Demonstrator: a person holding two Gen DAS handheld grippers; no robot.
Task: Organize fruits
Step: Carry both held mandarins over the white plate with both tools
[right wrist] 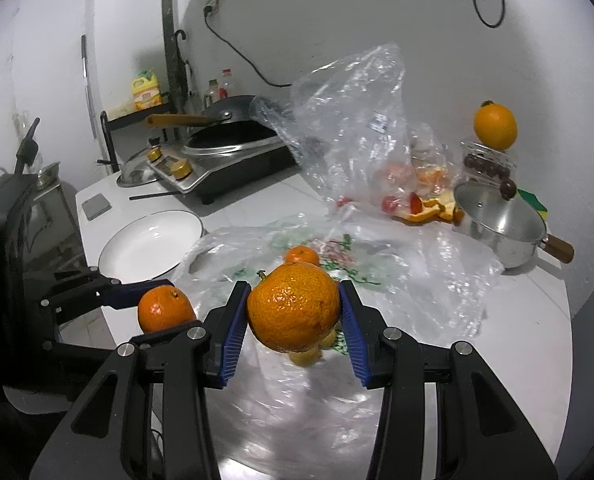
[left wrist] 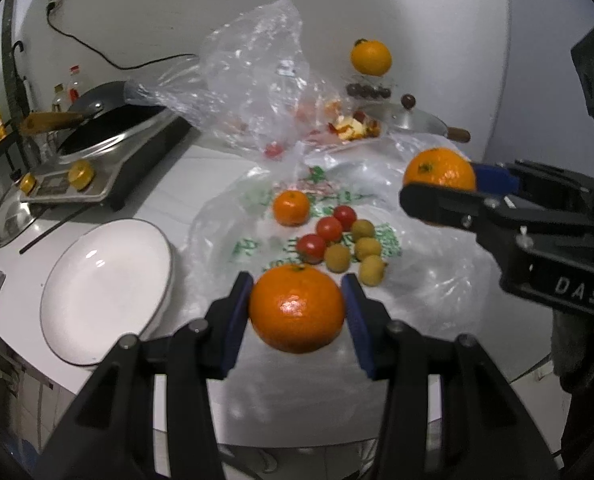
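Note:
My left gripper (left wrist: pixel 297 294) is shut on a smooth orange (left wrist: pixel 297 308), held above the table's front edge; it also shows in the right wrist view (right wrist: pixel 165 308). My right gripper (right wrist: pixel 295 300) is shut on a bumpy orange (right wrist: pixel 295 306), seen at the right in the left wrist view (left wrist: pixel 439 170). On a flat plastic bag (left wrist: pixel 417 264) lie a small orange (left wrist: pixel 291 208), three cherry tomatoes (left wrist: pixel 329 229) and several yellow-green longans (left wrist: pixel 367 248). An empty white plate (left wrist: pixel 109 288) sits to the left of the bag.
An induction cooker with a black pan (left wrist: pixel 109 136) stands at the back left. A crumpled clear bag (left wrist: pixel 265 76) with peels and tomatoes is behind the fruit. A steel pot with lid (right wrist: pixel 501 224) and an orange on a jar (right wrist: pixel 495 126) are at the back right.

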